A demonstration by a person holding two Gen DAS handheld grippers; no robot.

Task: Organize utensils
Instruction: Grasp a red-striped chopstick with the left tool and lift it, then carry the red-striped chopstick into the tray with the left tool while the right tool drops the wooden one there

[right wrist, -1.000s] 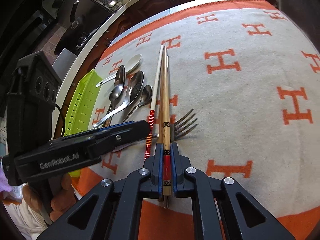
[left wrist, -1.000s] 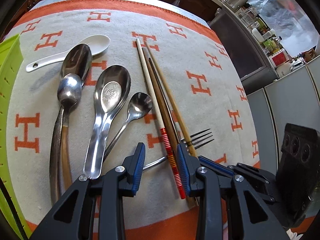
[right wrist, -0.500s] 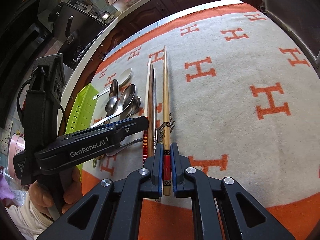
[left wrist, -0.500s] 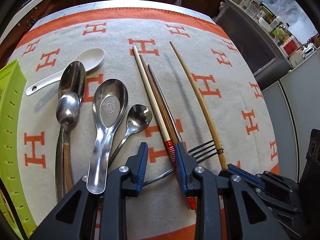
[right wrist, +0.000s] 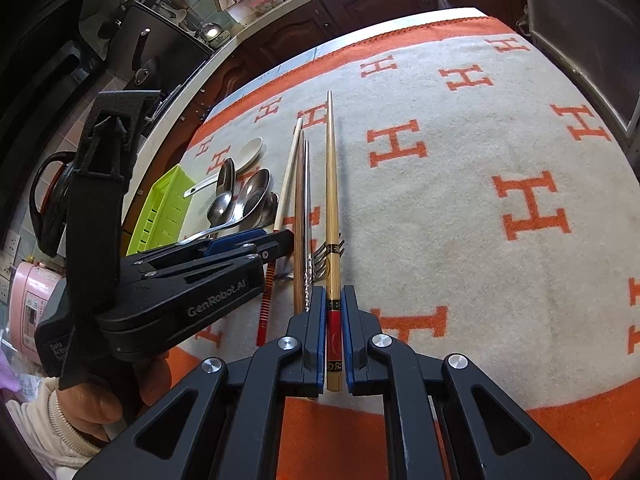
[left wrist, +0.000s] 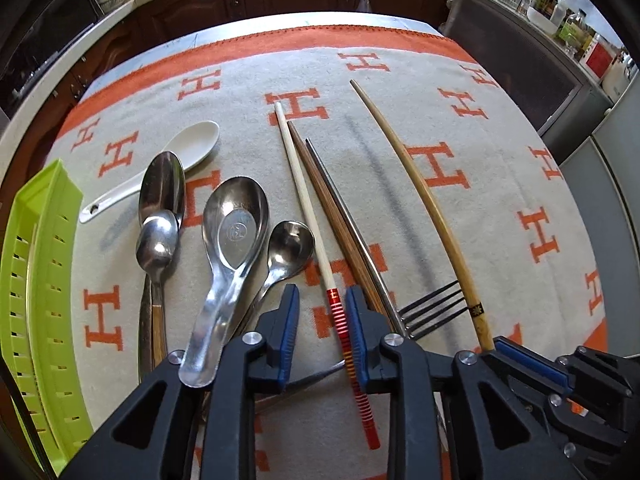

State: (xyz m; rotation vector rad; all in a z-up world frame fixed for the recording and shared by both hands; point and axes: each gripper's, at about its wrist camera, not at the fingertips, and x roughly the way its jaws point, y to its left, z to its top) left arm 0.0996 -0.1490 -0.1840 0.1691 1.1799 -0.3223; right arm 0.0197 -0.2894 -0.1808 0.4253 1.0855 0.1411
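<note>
Since a second ago, the left tongs point(left wrist: 322, 320) have been narrowing around the red-striped end of the cream chopstick point(left wrist: 304, 200), which lies between the blue pads; the right pad looks to touch it, the left pad stands apart. The right tongs point(right wrist: 333, 320) are clamped on the red end of the bamboo chopstick point(right wrist: 331, 184), now lifted away from the bundle and angled to the right. Just beside the cream stick lie a brown chopstick point(left wrist: 332, 216) and a steel chopstick point(left wrist: 352, 232), over a dark fork point(left wrist: 434, 312). Four metal spoons point(left wrist: 236, 220) and a white spoon point(left wrist: 192, 140) crowd the left, near a green tray point(left wrist: 36, 280) on the orange-lettered blanket point(left wrist: 500, 160) covering the surface. Only the right wrist view shows the person's hand point(right wrist: 100, 400) holding the left tongs.
</note>
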